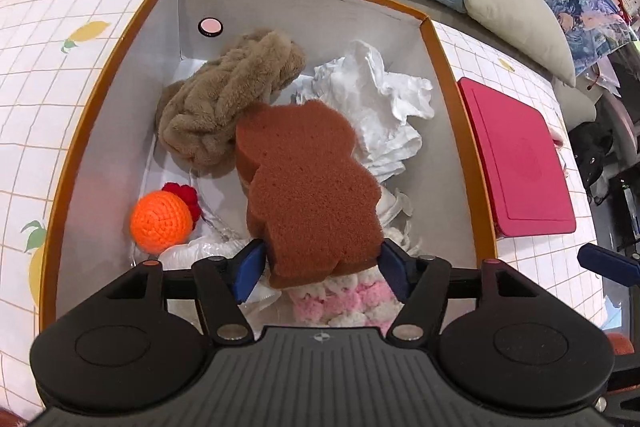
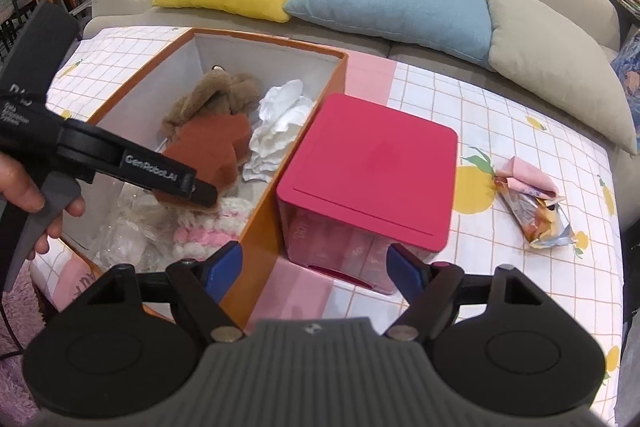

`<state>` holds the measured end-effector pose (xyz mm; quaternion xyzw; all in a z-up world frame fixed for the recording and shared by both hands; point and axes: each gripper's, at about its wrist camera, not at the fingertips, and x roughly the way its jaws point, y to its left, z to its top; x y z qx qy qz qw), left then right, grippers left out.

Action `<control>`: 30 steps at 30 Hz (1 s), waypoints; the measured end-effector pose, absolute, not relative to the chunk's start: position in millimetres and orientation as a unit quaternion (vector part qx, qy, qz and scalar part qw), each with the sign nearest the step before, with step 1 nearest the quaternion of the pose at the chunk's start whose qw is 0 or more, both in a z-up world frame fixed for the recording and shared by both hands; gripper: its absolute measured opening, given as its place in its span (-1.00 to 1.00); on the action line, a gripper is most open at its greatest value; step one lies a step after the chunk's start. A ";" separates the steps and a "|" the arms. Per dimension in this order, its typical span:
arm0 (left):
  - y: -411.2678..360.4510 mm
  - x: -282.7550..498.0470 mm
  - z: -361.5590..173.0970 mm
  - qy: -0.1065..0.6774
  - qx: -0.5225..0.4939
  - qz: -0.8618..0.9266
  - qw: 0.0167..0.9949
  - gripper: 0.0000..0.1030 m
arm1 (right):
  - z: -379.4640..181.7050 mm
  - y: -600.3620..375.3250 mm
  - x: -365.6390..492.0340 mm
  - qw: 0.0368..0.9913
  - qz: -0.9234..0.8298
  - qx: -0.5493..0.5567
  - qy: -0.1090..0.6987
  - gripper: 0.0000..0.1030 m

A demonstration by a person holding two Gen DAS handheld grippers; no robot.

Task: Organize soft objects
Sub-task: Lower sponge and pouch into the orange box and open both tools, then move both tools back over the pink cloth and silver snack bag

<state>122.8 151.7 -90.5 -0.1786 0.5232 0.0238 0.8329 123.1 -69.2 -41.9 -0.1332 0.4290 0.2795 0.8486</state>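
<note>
Over the orange box, the left claw stands parted around the brown sponge, pads barely touching, so it may topple askew onto the pink knit; the right claw hangs empty, open.

My left gripper points steeply down, its blue fingers spread wide, one at each side of what lies between them; whether the pads press on it I cannot tell. My left hand curls around its grey handle. My right gripper tilts downward too, jaws wide apart with nothing between them.
</note>
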 end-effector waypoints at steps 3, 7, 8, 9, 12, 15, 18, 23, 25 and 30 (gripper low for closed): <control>149.4 115.2 -82.7 0.517 -0.171 0.031 0.838 0.67 | -43.1 -73.7 125.8 0.850 0.272 -0.124 0.433 0.52; 141.9 102.8 -64.2 0.492 -0.145 0.031 0.858 0.71 | -43.1 -81.3 128.6 0.854 0.264 -0.110 0.435 0.53; 138.8 99.6 -59.5 0.485 -0.140 0.031 0.862 0.71 | -42.4 -83.7 129.0 0.855 0.262 -0.106 0.434 0.54; 135.4 94.9 -53.7 0.476 -0.136 0.030 0.868 0.71 | -41.3 -86.2 129.2 0.858 0.260 -0.102 0.432 0.55; 120.7 80.0 -34.6 0.438 -0.122 0.020 0.890 0.72 | -37.3 -95.6 129.1 0.866 0.251 -0.084 0.423 0.59; 100.9 68.3 -17.6 0.404 -0.105 0.002 0.909 0.72 | -33.2 -107.8 129.4 0.875 0.240 -0.064 0.415 0.59; 80.4 62.3 -4.2 0.376 -0.090 -0.022 0.922 0.72 | -28.3 -122.5 129.4 0.886 0.226 -0.045 0.402 0.59; 44.4 69.2 7.3 0.356 -0.059 -0.072 0.930 0.72 | -20.7 -155.4 131.3 0.903 0.199 -0.011 0.380 0.60; 31.0 75.9 6.9 0.358 -0.049 -0.084 0.929 0.72 | -19.8 -169.0 131.9 0.908 0.188 -0.003 0.374 0.60; -3.1 95.1 5.8 0.368 -0.030 -0.116 0.922 0.72 | -24.8 -202.4 135.3 0.917 0.159 0.011 0.366 0.62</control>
